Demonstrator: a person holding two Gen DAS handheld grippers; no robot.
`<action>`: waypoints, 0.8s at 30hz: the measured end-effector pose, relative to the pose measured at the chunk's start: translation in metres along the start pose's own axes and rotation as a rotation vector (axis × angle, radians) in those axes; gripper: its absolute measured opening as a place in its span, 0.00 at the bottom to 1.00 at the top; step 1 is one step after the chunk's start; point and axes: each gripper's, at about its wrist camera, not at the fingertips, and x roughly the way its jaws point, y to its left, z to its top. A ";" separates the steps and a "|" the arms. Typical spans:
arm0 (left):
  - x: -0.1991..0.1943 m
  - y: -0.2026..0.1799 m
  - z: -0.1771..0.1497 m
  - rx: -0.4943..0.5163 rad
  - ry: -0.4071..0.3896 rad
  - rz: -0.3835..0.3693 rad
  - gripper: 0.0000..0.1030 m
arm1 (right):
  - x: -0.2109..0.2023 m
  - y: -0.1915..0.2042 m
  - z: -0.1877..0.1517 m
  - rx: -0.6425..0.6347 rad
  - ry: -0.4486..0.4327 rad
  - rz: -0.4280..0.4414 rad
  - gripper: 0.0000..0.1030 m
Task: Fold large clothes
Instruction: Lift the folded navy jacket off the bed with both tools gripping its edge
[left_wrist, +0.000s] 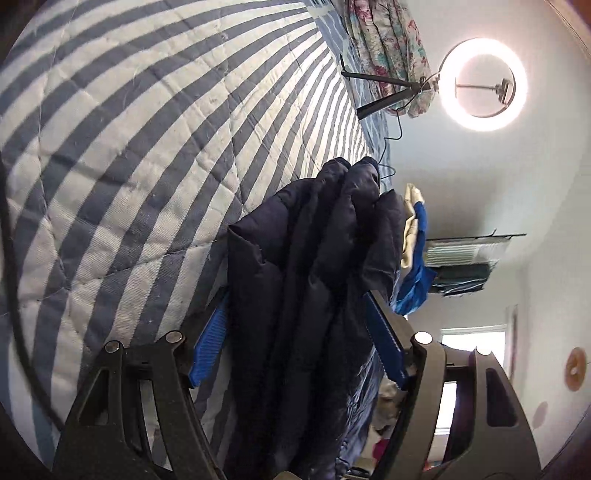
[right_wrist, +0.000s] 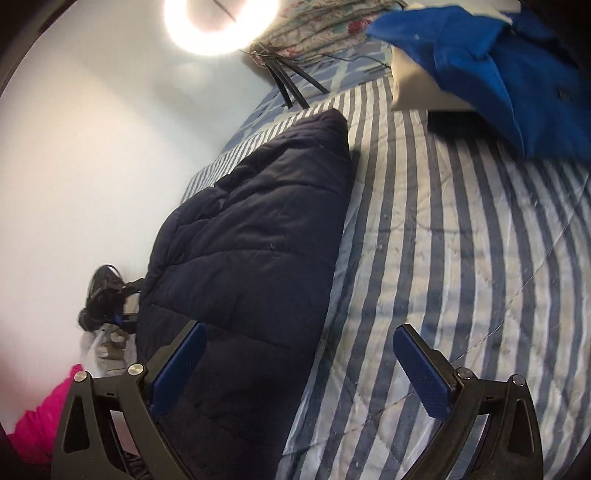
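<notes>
The left gripper is clamping a thick bunch of the dark navy quilted puffer jacket, and its blue ribbed pads are pressing into the padding from both sides. The bunched jacket is filling the whole gap between those fingers and is rising beyond the tips in deep folds, with the blue-and-white striped quilted bedspread spreading out behind it.

Over in the right wrist view, the right gripper is standing wide apart and gripping nothing. Its left pad is sitting over the jacket's near edge, though I cannot tell whether it is touching the fabric. The right pad is hovering over bare striped bedspread. The jacket is lying as a long, tapered padded mass on the bed, running away from the fingers toward the far end, mostly to the left of the gap between the fingers.

At the far side of the bed, a bright blue garment is lying on a cream folded cloth, well apart from the jacket. A glowing ring light on a black tripod is standing beside a floral patterned fabric. A bit of bright pink cloth is showing low at the left edge.
</notes>
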 end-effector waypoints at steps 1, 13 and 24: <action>0.000 0.002 0.000 0.000 -0.001 -0.013 0.71 | 0.001 -0.004 -0.001 0.012 0.007 0.020 0.97; 0.013 -0.007 0.001 0.131 0.112 -0.157 0.71 | 0.021 -0.016 -0.002 0.062 0.040 0.164 0.94; 0.035 -0.027 0.002 0.209 0.157 -0.140 0.71 | 0.050 0.000 0.008 0.034 0.059 0.212 0.93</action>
